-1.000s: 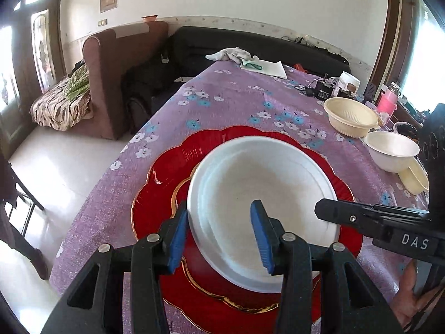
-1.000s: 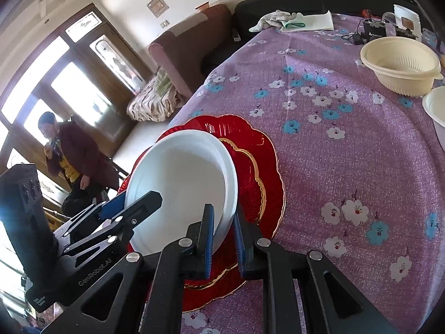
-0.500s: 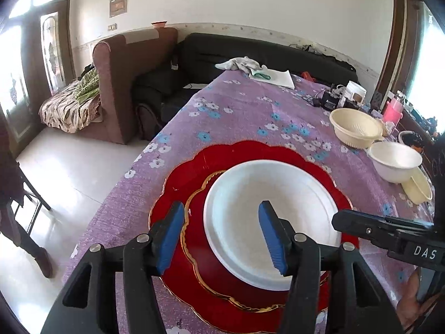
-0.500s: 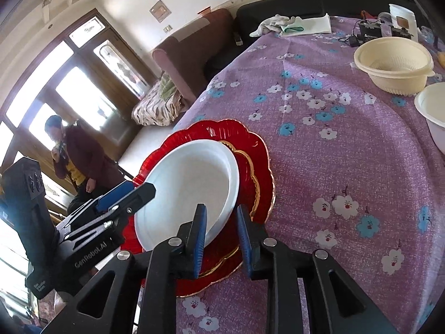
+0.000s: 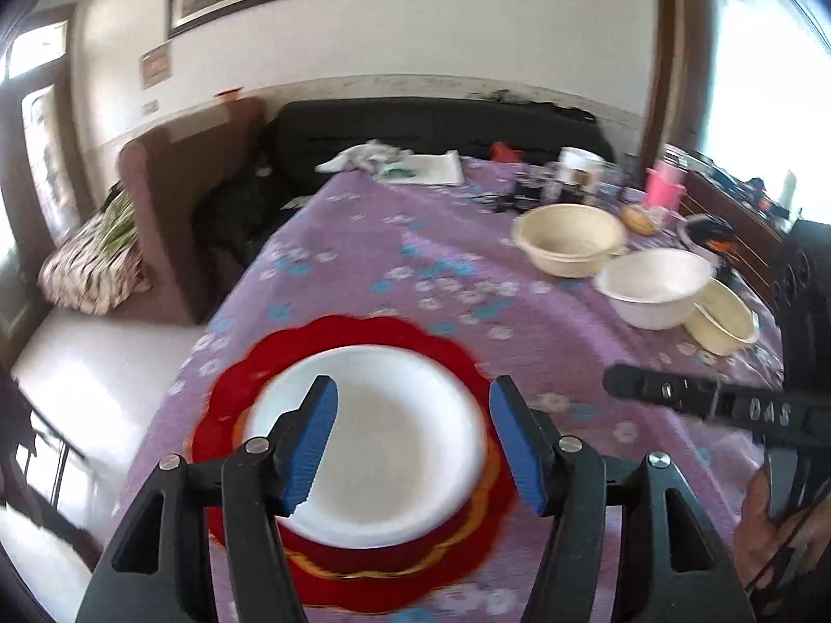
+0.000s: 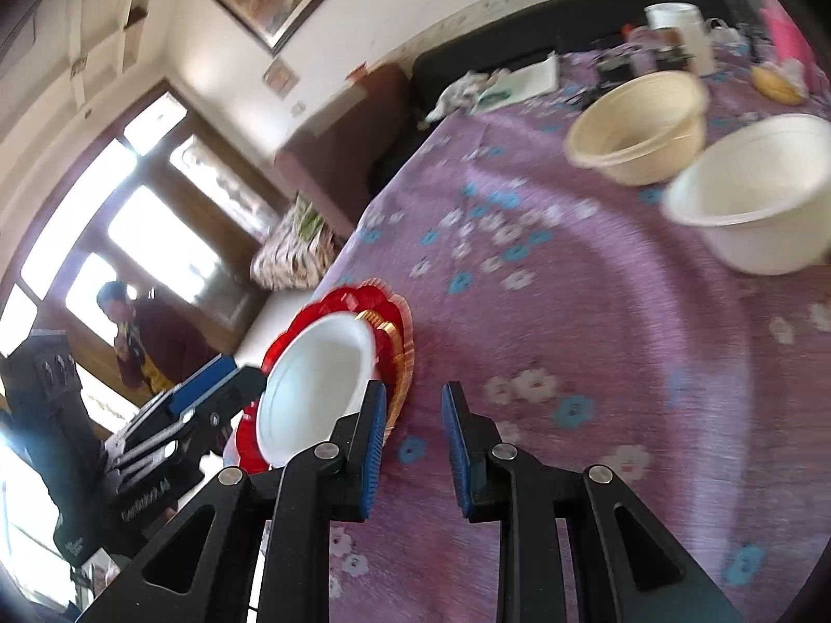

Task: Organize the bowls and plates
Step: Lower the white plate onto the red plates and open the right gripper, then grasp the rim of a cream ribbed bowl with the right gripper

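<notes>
White plate [image 5: 384, 441] rested on red scalloped plates [image 5: 332, 342], below the left gripper [image 5: 413, 444], whose jaws had just been opening, nothing between. Right gripper [image 6: 413, 446], slightly apart and empty, stood nearer the bowls: cream bowl [image 6: 636, 127], white bowl [image 6: 753, 192], ahead to its right.

A broad bare stretch of the worktop [image 5: 363, 239] runs up the middle of the left wrist view, from the plates [image 5: 374, 441] at lower centre to the cloth and papers [image 5: 394, 163] at the far edge. At right, three bowls [image 5: 654, 290] sit close together, with cups and clutter [image 5: 581, 176] behind them at upper right. In the right wrist view, open cloth lies between the plates at lower left and the bowls at upper right. The right gripper [image 5: 691, 400] crosses the lower right of the left view.
</notes>
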`<control>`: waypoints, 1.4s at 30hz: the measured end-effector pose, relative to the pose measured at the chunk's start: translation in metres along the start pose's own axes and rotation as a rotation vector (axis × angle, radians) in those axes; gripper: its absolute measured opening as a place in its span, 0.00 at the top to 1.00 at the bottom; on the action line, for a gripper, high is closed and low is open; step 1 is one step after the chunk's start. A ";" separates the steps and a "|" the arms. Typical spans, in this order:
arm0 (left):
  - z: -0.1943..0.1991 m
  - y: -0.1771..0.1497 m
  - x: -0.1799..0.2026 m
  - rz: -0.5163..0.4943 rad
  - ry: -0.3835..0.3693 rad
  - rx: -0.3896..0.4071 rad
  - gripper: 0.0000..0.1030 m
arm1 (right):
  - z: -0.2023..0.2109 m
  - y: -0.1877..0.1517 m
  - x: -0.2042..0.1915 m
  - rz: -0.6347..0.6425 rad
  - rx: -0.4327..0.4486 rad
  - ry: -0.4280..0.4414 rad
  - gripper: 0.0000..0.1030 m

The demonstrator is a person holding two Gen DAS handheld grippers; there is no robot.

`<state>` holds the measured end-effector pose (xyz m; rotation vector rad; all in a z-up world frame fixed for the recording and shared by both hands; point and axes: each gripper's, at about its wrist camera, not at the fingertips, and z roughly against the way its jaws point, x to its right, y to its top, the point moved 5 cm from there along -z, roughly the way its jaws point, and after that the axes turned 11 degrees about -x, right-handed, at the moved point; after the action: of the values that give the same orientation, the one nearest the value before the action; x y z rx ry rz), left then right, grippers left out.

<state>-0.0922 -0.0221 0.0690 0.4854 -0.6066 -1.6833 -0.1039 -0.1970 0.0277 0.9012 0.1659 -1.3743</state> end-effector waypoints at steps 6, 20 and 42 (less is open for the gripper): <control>-0.020 -0.010 0.072 -0.148 -0.088 -0.064 0.40 | 0.074 0.001 0.070 -0.126 0.153 -0.071 0.76; -0.046 -0.031 0.121 -0.241 -0.126 -0.161 0.40 | 0.184 -0.005 0.264 -0.479 0.277 -0.421 0.59; -0.046 -0.031 0.128 -0.259 -0.174 -0.160 0.40 | 0.166 -0.100 0.192 -0.534 0.162 -0.162 0.83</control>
<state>-0.1121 -0.1488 0.0152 0.3136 -0.5454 -2.0176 -0.2115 -0.4432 -0.0210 0.9103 0.1801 -1.9732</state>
